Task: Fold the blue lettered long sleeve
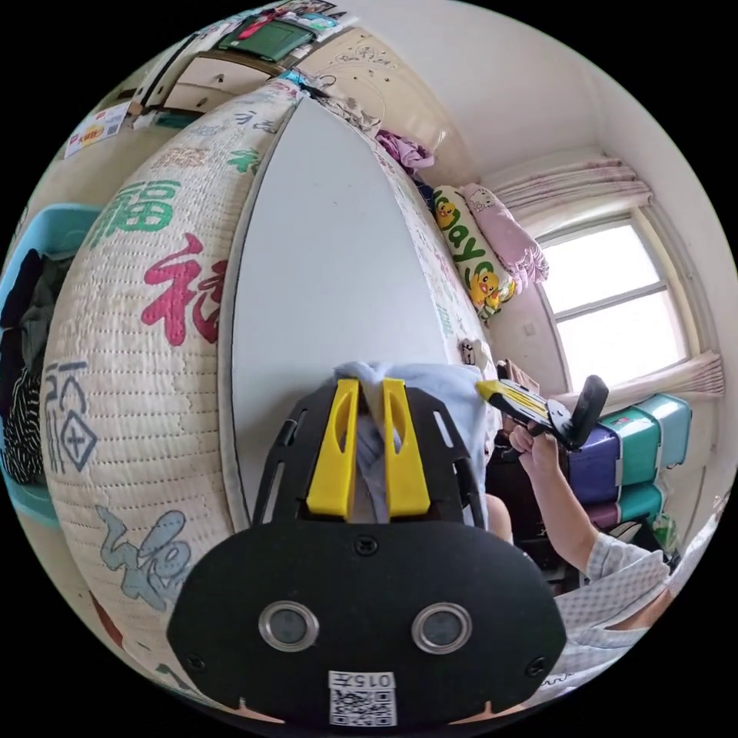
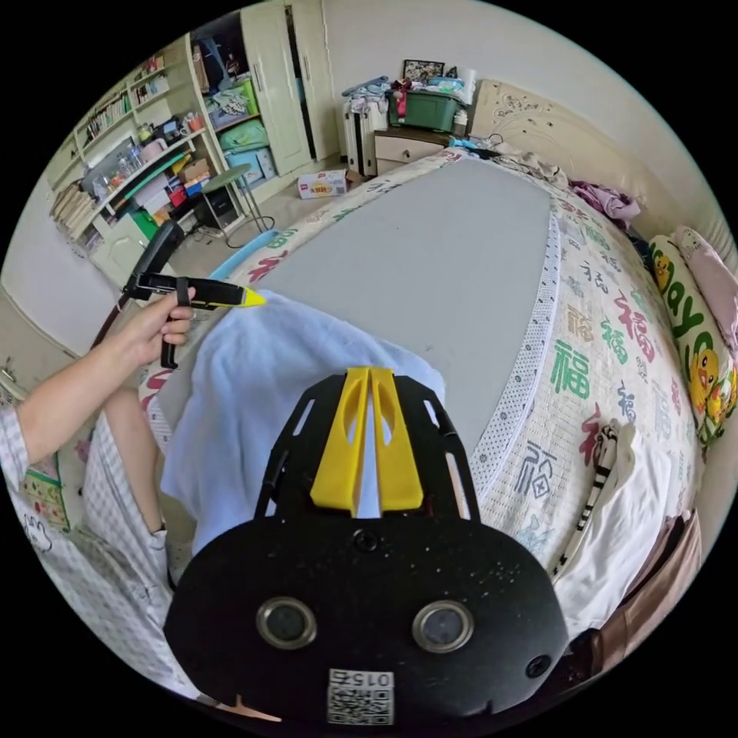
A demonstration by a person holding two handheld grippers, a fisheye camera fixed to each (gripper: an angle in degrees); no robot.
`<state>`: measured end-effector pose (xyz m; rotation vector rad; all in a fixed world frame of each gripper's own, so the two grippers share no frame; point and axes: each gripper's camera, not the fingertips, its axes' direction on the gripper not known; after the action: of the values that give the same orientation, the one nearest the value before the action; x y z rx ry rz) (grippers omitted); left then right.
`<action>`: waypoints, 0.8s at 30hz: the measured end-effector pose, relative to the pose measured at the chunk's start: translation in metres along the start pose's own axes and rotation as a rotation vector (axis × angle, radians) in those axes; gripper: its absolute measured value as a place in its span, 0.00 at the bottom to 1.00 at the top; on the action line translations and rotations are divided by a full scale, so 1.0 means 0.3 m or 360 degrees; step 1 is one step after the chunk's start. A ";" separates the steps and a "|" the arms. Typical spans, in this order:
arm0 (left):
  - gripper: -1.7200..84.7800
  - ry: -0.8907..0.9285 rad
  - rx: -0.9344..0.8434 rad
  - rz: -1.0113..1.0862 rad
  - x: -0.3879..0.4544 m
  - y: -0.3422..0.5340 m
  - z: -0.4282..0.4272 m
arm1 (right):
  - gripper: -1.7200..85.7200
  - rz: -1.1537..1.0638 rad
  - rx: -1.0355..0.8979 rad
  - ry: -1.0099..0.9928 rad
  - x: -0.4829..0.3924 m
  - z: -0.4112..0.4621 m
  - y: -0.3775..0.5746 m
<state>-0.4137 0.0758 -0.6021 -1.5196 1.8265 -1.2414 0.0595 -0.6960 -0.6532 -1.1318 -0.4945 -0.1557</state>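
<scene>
While the pale blue long sleeve [image 2: 261,384] hangs between the two tools at the near edge of the bed, its upper edge runs as the long axis from one gripper to the other, and the rest drapes down toward the person, off the grey board [image 2: 430,254]. No lettering shows on the visible face. Left gripper [image 1: 370,396]: yellow jaws nearly together, a bunched fold of blue cloth pinched between them; judged gripping. Right gripper [image 2: 367,384]: jaws closed to a thin slit with cloth at the tips and between them; also judged gripping. In the right gripper view the left gripper appears held in a hand [image 2: 157,323], its tip at the far corner of the garment. Board lies directly ahead of both tools, beyond the held edge, so the coming lay-down likely runs forward onto it, both hands about equally near. Around the board: printed quilt [image 2: 607,338]; a white striped garment [image 2: 615,492] on it, well apart from the shirt. Risk: sagging middle may land wrinkled.
</scene>
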 end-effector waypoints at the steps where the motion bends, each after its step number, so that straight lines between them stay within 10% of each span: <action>1: 0.11 -0.0001 0.0017 0.0000 0.004 0.016 -0.019 | 0.05 0.0024 0.0040 -0.0055 0.004 -0.046 0.055; 11: 0.15 0.0083 -0.0078 0.0042 0.152 0.604 -0.138 | 0.15 0.0574 0.0057 -0.0518 -0.016 -0.046 0.790; 24: 0.02 -0.0143 -0.0158 0.0126 0.270 0.751 -0.093 | 0.04 0.0476 -0.0163 -0.0373 -0.236 0.185 0.742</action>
<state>-0.5778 0.0061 -0.7641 -1.5140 1.8951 -1.0433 0.0615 -0.5602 -0.8511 -1.3180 -0.5220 0.2163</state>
